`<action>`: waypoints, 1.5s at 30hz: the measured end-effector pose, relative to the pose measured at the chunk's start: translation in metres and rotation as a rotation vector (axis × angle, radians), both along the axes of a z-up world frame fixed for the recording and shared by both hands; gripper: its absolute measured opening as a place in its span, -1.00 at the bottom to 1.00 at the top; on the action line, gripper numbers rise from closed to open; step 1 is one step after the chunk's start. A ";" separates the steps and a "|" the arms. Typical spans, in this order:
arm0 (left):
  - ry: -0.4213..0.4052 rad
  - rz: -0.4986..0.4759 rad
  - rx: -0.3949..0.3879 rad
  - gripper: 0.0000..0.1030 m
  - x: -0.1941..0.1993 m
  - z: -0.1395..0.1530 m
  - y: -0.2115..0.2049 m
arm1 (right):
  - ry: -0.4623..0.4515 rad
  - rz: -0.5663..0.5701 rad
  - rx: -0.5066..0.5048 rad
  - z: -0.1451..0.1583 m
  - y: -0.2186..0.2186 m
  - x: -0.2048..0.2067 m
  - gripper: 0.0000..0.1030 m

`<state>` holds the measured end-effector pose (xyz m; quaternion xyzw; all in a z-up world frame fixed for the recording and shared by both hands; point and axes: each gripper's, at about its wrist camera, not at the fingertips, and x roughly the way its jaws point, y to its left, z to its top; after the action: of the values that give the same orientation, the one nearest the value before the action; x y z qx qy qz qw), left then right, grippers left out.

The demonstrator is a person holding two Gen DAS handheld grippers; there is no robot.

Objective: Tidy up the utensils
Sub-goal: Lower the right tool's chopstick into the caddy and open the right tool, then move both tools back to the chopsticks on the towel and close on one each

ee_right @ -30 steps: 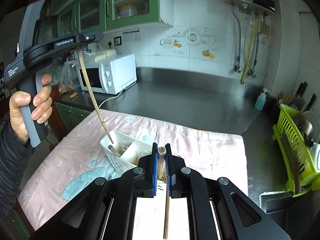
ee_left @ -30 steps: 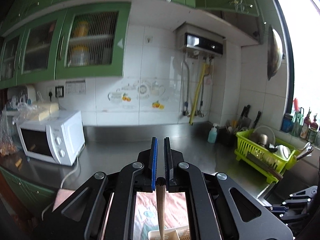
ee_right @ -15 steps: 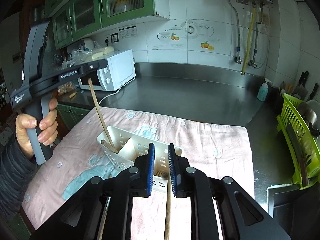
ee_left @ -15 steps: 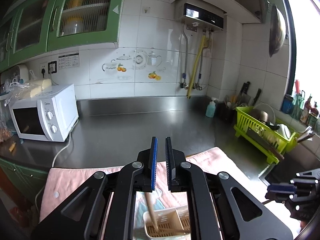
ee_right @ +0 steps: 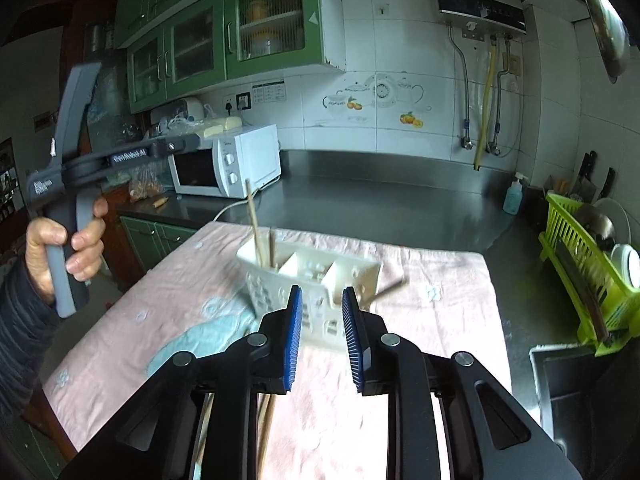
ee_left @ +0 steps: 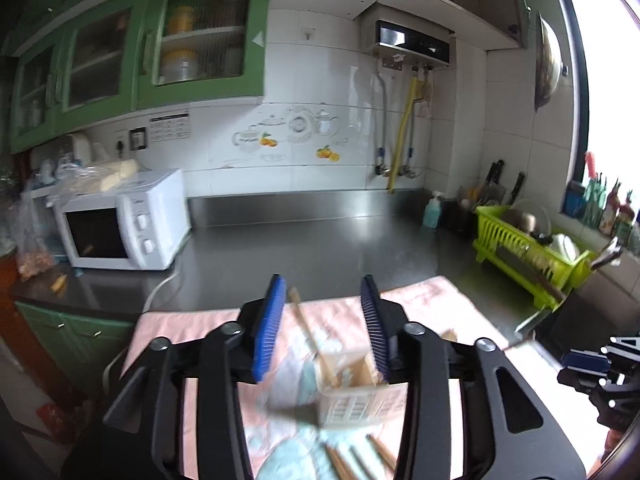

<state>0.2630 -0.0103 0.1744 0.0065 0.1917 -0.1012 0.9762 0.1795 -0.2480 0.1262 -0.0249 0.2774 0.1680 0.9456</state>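
Note:
A white slotted caddy (ee_right: 320, 276) (ee_left: 352, 396) stands on the pink cloth (ee_right: 432, 320). Two wooden chopsticks (ee_right: 256, 224) lean in its left compartment. One chopstick (ee_left: 300, 312) shows between the jaws of my left gripper (ee_left: 322, 280), free of the pads; the jaws are opening. My right gripper (ee_right: 322, 292) is opening too, with nothing between its pads. A blurred chopstick (ee_right: 390, 291) sticks out by the caddy's right end. Loose chopsticks (ee_left: 352, 460) (ee_right: 266, 420) lie on the cloth near me. A hand (ee_right: 64, 252) holds the left gripper (ee_right: 188, 145) above the caddy's left.
A white microwave (ee_left: 124, 220) stands at the back left with its cable trailing to the cloth. A green dish rack (ee_right: 588, 276) and a sink (ee_right: 568, 384) are on the right. A soap bottle (ee_left: 432, 210) stands by the back wall.
Both grippers went from shut on a chopstick to open. The left one's chopstick now stands in the caddy. Both views pulled back from the caddy and tilted down.

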 end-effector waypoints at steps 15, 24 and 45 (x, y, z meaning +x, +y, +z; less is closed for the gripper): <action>0.130 0.044 -0.015 -0.10 -0.110 -0.095 0.029 | 0.215 0.026 0.047 -0.131 0.031 -0.074 -0.60; 0.271 0.031 -0.039 -0.10 -0.127 -0.163 0.028 | 0.310 0.018 0.060 -0.179 0.041 -0.068 -0.60; 0.525 -0.005 -0.082 -0.48 -0.112 -0.256 -0.015 | 0.347 0.018 0.019 -0.197 0.047 -0.055 -0.73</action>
<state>0.1513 -0.0258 -0.0817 -0.0590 0.4339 -0.1097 0.8923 0.1241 -0.2008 -0.0710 0.0107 0.4348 0.1809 0.8821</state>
